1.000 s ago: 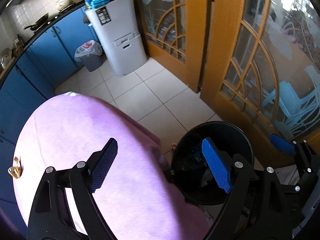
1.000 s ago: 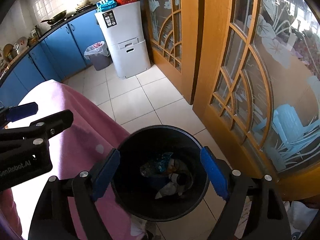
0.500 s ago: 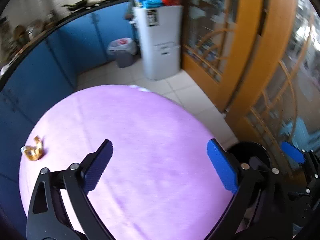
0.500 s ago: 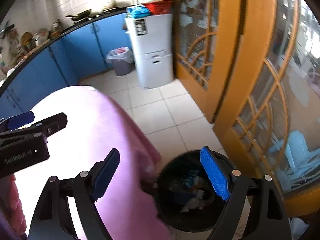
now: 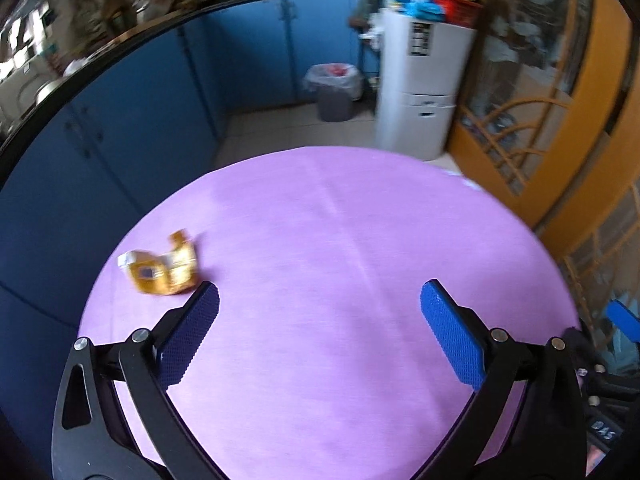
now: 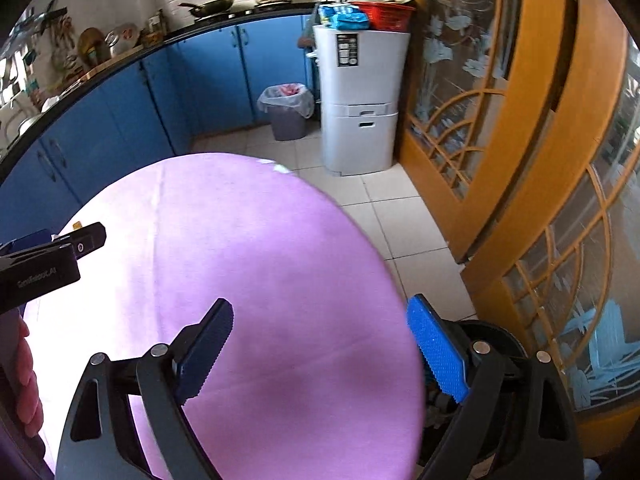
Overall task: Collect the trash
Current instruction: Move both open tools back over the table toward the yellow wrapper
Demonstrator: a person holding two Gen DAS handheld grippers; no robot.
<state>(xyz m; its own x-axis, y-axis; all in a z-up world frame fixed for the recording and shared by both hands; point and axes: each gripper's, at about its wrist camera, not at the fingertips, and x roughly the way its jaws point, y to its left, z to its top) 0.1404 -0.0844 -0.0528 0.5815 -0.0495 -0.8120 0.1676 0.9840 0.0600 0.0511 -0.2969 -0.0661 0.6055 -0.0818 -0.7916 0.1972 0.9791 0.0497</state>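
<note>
Mostly hidden black bin [image 6: 492,336] behind table [image 6: 280,240]; blurred, perhaps snack wrapper [image 5: 160,268]; both grippers widening, empty.

We see a round table [image 5: 340,280] under a plain lilac-purple cloth, a crumpled wrapper [image 5: 162,268] on it in orange-gold with white and a dark square patch, gripper pads [image 5: 450,340] bright blue with a fine dotted texture on black frames, kitchen cabinets [image 6: 120,116] blue under a black counter edge, a grey bin [image 6: 287,114] lined with clear plastic, a white appliance [image 6: 362,100], a red basket [image 6: 384,14], orange-brown doors [image 6: 516,120] with frosted floral glass, pale floor tiles [image 6: 384,216]
</note>
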